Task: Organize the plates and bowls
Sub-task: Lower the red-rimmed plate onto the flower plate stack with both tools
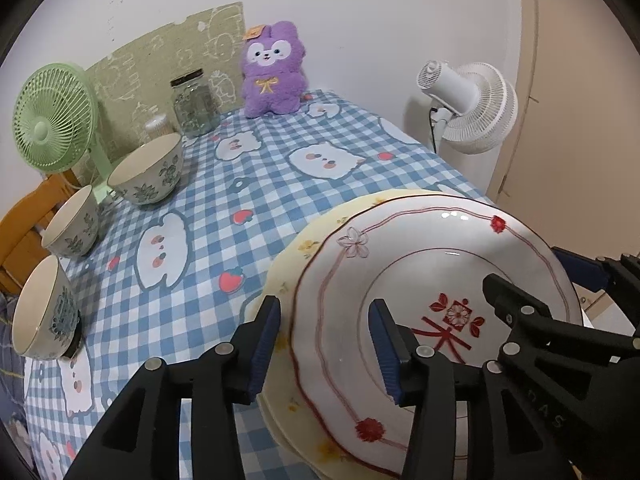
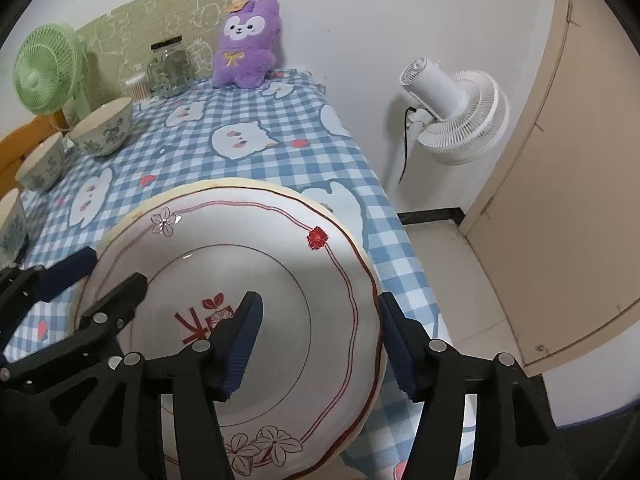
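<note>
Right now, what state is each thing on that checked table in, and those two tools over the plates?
White plate: stacked on the cream plate.
Cream plate: underneath, on the tablecloth.
Three bowls: upright, separate, appear empty.
Glass jar: upright, lid on.
Green fan: upright; running or not, cannot tell.
Left tool: open, straddling the white plate's rim.
Right tool: open, straddling the opposite rim.
</note>
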The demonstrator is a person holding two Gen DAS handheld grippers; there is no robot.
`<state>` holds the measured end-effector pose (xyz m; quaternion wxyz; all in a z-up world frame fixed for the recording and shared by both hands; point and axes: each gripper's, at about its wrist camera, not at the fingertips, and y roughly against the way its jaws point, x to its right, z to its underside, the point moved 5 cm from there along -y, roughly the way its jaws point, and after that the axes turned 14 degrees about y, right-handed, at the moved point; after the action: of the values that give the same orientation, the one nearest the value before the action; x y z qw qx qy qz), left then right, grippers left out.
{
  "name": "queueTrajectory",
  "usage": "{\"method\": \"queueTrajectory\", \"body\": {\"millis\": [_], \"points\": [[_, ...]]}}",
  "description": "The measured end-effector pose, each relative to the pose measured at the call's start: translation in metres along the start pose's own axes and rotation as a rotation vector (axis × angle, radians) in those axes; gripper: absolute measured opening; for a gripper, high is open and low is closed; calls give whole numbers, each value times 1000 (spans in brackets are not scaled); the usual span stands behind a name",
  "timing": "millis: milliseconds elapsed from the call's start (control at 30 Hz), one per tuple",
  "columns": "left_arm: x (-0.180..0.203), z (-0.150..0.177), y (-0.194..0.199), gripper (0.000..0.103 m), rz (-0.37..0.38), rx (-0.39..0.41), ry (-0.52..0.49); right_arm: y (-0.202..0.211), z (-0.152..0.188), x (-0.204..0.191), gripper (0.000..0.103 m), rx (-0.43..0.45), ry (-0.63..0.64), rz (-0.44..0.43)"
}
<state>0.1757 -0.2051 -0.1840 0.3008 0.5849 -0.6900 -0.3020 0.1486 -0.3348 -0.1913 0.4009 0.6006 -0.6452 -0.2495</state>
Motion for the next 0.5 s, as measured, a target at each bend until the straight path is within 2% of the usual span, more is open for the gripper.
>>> {"method": "queueTrajectory", "body": {"millis": [67,267,500], "points": [[-5,0,0,54,-6,-5,18,0,-1,0,68,2,-7,-6],[-18,1,0,55,-17,-18,55,-2,-2,-6,78,2,-19,-15],[-23,1,7,60,-4,-8,73,1,-2,-7,80,-3,-44,-45]]}}
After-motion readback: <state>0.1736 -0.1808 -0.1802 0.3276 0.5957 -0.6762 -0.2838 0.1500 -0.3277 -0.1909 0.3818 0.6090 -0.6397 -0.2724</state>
